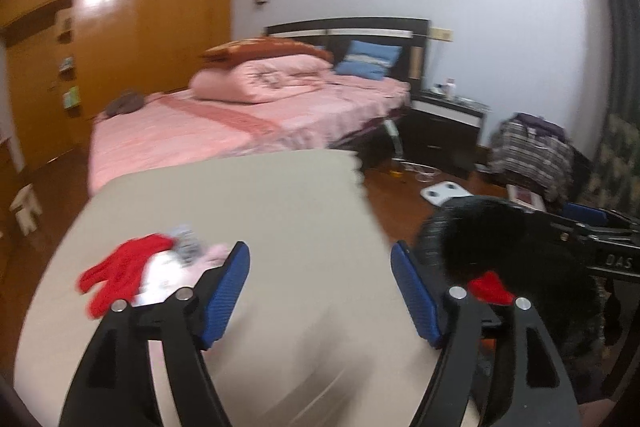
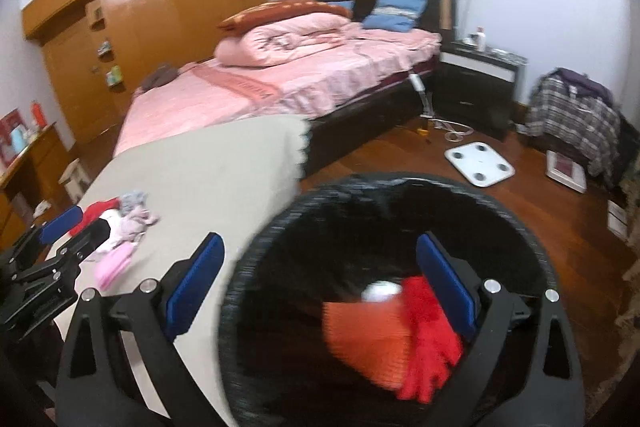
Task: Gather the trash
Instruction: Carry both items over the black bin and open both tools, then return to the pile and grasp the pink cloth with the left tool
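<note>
Both jaws gape empty: red glove (image 2: 430, 337) in bin (image 2: 532, 239) under right's.

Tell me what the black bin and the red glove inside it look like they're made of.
Black bin: looks like matte ribbed or woven plastic, judging by the fine ridged rim, though blur leaves it open. Red glove: seems soft knitted fabric, with a fuzzy, dull surface and limp fingers.
</note>
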`<state>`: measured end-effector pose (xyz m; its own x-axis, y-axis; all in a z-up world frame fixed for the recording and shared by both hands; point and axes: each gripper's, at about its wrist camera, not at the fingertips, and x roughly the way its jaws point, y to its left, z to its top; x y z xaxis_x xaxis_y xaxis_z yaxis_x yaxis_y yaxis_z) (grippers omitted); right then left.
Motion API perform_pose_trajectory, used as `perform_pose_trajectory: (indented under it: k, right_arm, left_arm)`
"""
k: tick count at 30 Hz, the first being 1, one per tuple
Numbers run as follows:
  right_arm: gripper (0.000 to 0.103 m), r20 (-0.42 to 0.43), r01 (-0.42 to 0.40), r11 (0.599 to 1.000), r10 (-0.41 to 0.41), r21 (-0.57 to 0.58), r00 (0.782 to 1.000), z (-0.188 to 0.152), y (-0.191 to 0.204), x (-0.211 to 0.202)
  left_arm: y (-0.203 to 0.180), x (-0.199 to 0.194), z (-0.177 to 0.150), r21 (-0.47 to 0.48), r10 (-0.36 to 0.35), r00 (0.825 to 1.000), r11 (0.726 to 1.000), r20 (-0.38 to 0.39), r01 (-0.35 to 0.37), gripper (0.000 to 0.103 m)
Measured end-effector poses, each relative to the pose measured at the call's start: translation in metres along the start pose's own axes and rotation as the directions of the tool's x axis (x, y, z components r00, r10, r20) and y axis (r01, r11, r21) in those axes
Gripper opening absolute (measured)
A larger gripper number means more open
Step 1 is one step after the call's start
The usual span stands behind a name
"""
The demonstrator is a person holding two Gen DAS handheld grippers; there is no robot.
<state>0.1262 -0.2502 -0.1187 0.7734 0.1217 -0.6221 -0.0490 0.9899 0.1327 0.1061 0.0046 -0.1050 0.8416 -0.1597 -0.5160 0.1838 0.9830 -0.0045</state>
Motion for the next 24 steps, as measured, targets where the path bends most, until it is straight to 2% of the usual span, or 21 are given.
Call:
perform_pose_trajectory:
  k: [4, 11, 16, 24]
  right_arm:
    - [0.094, -0.008, -0.068, 0.997, 0.068, -0.044, 0.998, 0.004, 0.04, 0.015]
    - [0.094, -0.017, -0.159, 0.982, 0.158, -0.099, 0.987, 0.006, 0.094, 0.041]
    - [0.094, -0.037, -0.191, 0.973, 0.188, -0.13, 0.982, 0.007, 0.122, 0.067]
    - [0.094, -0.09, -0.208, 0.966, 0.196, -0.151, 0.977, -0.002, 0.144, 0.104]
  left_arm:
    - [0.04, -0.004, -0.013, -0.033, 0.091, 0.996, 0.995, -0.019, -0.091, 0.074]
    - [0.088, 0.005, -0.042, -0.079, 0.184, 0.979, 0.978, -0.09, -0.191, 0.074]
    - [0.104, 0.015, -0.055, -0.104, 0.204, 0.969, 0.97, -0.137, -0.219, 0.074]
    - [0.108, 0.039, -0.067, -0.125, 0.178, 0.962, 0.97, -0.206, -0.206, 0.074]
